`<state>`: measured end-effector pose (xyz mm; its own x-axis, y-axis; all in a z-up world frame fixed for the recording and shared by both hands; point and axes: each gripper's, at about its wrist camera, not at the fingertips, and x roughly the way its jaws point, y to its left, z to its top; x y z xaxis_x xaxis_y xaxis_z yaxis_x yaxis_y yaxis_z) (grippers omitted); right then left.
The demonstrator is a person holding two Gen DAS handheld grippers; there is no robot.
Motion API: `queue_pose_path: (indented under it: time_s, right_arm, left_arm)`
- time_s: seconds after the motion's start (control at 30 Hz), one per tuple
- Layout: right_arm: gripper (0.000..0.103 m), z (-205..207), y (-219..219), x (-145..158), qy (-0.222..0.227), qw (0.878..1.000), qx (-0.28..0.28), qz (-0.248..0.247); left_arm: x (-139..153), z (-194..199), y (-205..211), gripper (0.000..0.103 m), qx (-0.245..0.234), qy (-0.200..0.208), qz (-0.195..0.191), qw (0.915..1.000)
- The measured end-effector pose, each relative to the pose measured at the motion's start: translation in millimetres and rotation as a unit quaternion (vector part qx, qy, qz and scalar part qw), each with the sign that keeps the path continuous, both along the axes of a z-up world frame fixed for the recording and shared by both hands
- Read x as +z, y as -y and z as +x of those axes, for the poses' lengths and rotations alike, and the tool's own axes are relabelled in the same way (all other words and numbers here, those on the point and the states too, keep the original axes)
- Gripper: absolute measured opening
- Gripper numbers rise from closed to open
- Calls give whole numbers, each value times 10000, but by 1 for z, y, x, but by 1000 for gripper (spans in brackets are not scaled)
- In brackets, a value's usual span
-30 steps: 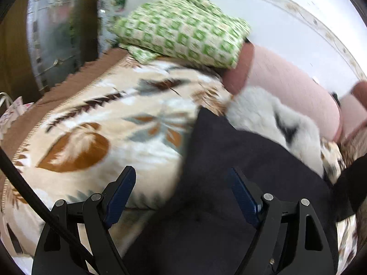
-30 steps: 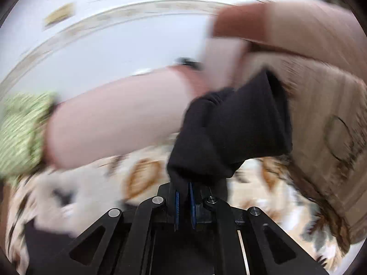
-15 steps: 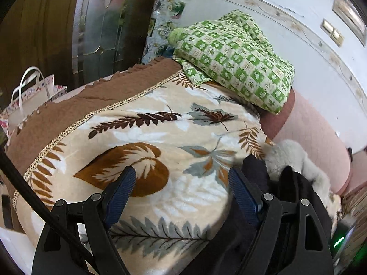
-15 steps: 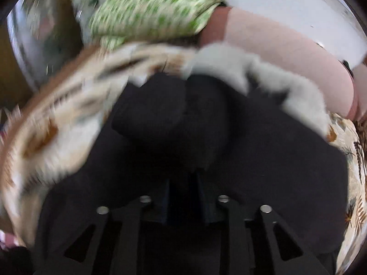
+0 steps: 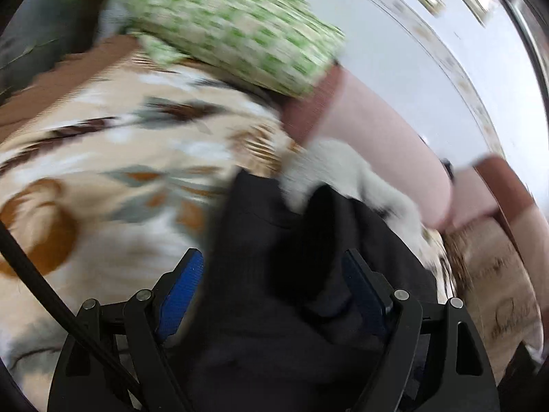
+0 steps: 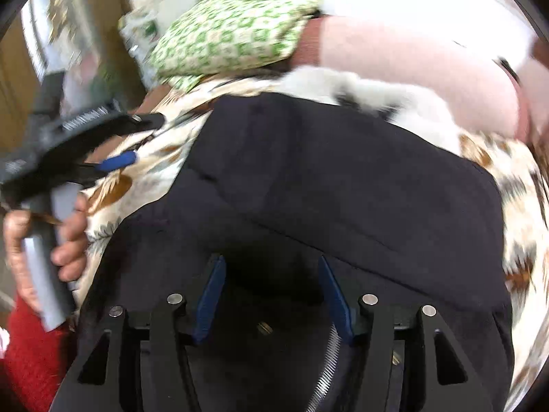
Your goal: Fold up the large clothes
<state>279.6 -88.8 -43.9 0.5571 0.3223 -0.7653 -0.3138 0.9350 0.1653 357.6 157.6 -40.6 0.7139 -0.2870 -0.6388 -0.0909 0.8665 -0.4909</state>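
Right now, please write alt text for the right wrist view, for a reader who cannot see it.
The right gripper, jaws apart and just opening, hangs over a black garment lying on a leaf-patterned blanket. At left, a hand holds the left gripper, open; behind lie a green checked pillow and pink bolster.

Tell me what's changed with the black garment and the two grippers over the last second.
The right gripper swung the black garment down onto the leaf-print blanket and let go; its jaws have just been opening, with the cloth lying loose between them. The left gripper has stayed wide open, holding nothing. The green checked pillow and pink bolster have not moved.
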Motion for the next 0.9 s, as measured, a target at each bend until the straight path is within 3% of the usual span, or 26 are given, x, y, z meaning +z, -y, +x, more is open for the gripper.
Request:
queue_pose_path:
  time_s: [0.1, 0.13, 0.17, 0.2, 0.3, 0.47, 0.6, 0.7, 0.73, 0.9]
  right_arm:
    - [61, -5, 30, 6, -47, 9991, -363, 208]
    - [61, -9, 43, 7, -56, 9982, -522, 282]
    - [61, -12, 53, 8, -56, 9974, -647, 327]
    - [61, -15, 66, 8, -52, 9960, -817, 364]
    - [61, -18, 87, 7, -67, 9920, -1176, 451]
    - [61, -22, 111, 17, -26, 9869, -1475, 651]
    - [61, -15, 107, 16, 33, 9885, -1399, 573]
    - [61, 5, 95, 5, -2, 9900, -1352, 393]
    - [61, 12, 91, -1, 8, 9902, -1371, 258]
    - [63, 55, 67, -42, -75, 9891, -1381, -501]
  left_arm:
    - [-18, 20, 30, 78, -400, -212, -35, 9990]
    - [-25, 24, 38, 48, -522, -373, -63, 9979]
    - [-33, 28, 47, 28, -699, -563, -63, 9959]
    - [-39, 31, 58, 18, -890, -773, 133, 9929]
    - [-24, 15, 67, 16, -827, -576, 511, 9936]
    - [1, -34, 56, 16, -850, -508, 328, 9945]
    - [-17, -42, 54, 18, -666, -933, 710, 9909]
    - [-41, -31, 48, 33, -500, -1240, 943, 9865]
    - [-46, -27, 46, 37, -383, -1295, 943, 9863]
    - [-48, -22, 44, 40, -327, -1269, 897, 9873]
